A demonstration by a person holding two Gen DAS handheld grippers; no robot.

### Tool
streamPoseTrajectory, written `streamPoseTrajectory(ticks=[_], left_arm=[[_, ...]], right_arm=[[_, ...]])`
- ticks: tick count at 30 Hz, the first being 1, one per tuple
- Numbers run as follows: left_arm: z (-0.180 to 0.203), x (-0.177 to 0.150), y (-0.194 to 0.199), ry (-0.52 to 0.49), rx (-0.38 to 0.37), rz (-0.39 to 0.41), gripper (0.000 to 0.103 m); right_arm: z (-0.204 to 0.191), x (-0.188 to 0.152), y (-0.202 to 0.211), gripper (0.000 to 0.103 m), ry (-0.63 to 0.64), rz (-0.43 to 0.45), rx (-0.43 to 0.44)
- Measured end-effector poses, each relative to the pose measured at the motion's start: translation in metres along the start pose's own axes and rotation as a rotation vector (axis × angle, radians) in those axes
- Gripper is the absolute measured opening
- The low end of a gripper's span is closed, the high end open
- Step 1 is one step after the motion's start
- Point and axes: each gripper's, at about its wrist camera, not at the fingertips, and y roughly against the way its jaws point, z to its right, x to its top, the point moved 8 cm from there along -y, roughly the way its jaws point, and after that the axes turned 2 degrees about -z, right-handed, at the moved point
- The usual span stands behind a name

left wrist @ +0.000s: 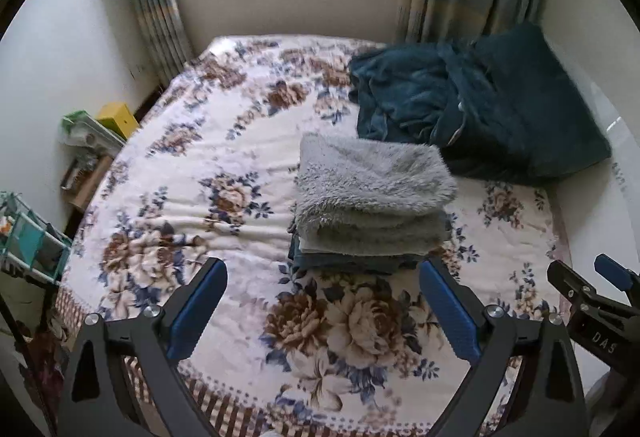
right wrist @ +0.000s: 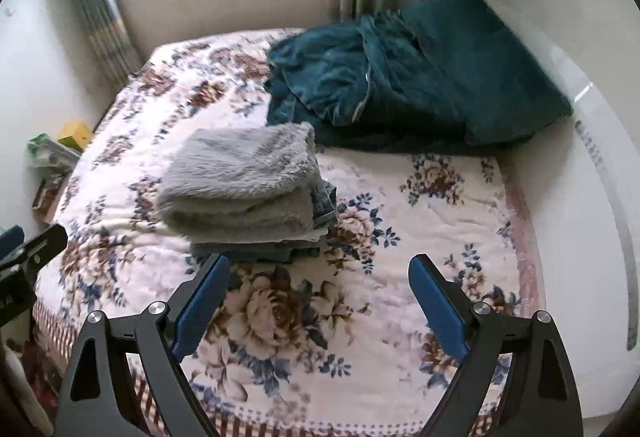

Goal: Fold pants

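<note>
A stack of folded clothes lies on the flowered bed. Its top piece is grey fluffy folded pants (left wrist: 372, 181), also in the right wrist view (right wrist: 244, 173). Folded denim (left wrist: 352, 261) lies under it, also in the right wrist view (right wrist: 256, 251). My left gripper (left wrist: 322, 311) is open and empty, held above the bed just in front of the stack. My right gripper (right wrist: 320, 307) is open and empty, in front and to the right of the stack. The right gripper's tip (left wrist: 592, 285) shows at the left view's right edge.
A dark teal blanket and pillow heap (left wrist: 480, 105) lies at the back right of the bed (left wrist: 224, 141). Shelves with a yellow box (left wrist: 118, 119) stand along the left wall. A white wall is on the right; window and curtains behind.
</note>
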Motion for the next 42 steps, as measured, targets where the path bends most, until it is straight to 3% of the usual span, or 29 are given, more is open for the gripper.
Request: streamPoseTrajectory(ticks=[11,21,31,33,42], left_arm=[[-0.004,-0.056,0.161,0.014,-0.001,0.163,0.098],[-0.010,-0.083,0.237,-0.024,-0.026,0.257,0.098],[-0.018,-0.095,0.278,-0.024,-0.022,0.323,0.099],[-0.021,-0.096,0.281,-0.021,-0.011,0.335,0.103],[-0.021,-0.081,0.246,-0.014,0.023,0.344,0.103]], right_arm=[[0.011,-0.064,0.208,0.093,0.008,0.179,0.042],[-0.001,-0.110,0.325,0.093,0.040,0.285,0.044],[-0.014,-0.136,0.370,0.093,0.043,0.315,0.056],[-0.012,-0.136,0.370,0.093,0.036,0.317,0.057],[-0.001,-0.113,0.332,0.097,0.002,0.355,-0.007]])
